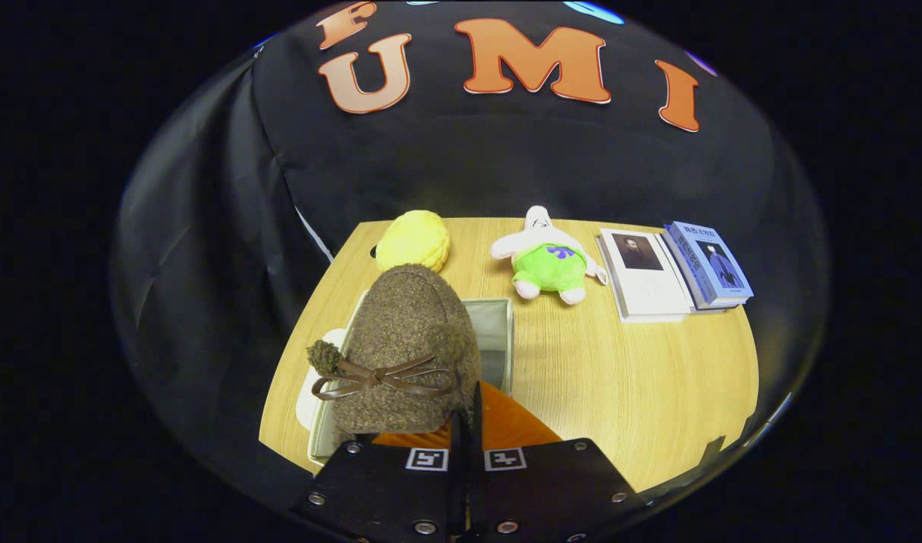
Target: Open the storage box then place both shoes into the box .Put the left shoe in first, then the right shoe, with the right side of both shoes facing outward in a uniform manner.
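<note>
We see the gripper low at 6 o'clock, its two fingers drawn close together with only a thin slit between them, pinched on the rear edge of a brown fuzzy shoe; the exact contact is hidden behind the shoe's collar, so we cannot tell how firmly both sides press. The shoe stands toe up, running from the fingers toward 11 o'clock, a thin brown bow across its front. It hangs over the open storage box, whose pale grey wall shows at the shoe's 3 o'clock side. A white sole-like edge peeks out at the shoe's 9 o'clock, beside the box. On the wooden table, beyond the shoe at 12 o'clock, lies a yellow plush; at 1 o'clock a pink-and-green plush toy; further toward 2 o'clock two books side by side, touching.
</note>
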Demonstrator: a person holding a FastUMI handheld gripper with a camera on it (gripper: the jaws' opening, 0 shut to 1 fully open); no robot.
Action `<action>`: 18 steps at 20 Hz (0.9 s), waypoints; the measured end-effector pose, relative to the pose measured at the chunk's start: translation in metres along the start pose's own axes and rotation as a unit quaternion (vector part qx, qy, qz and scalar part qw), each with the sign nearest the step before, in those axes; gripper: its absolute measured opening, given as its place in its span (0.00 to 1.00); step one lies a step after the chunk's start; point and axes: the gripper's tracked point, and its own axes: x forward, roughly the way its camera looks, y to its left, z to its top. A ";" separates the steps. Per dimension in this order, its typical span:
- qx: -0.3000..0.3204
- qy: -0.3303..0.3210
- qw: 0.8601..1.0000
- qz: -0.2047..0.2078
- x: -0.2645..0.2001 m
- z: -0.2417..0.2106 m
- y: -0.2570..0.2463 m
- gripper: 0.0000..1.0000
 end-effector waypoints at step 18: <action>0.017 0.026 0.998 0.052 0.014 -0.006 0.004 0.52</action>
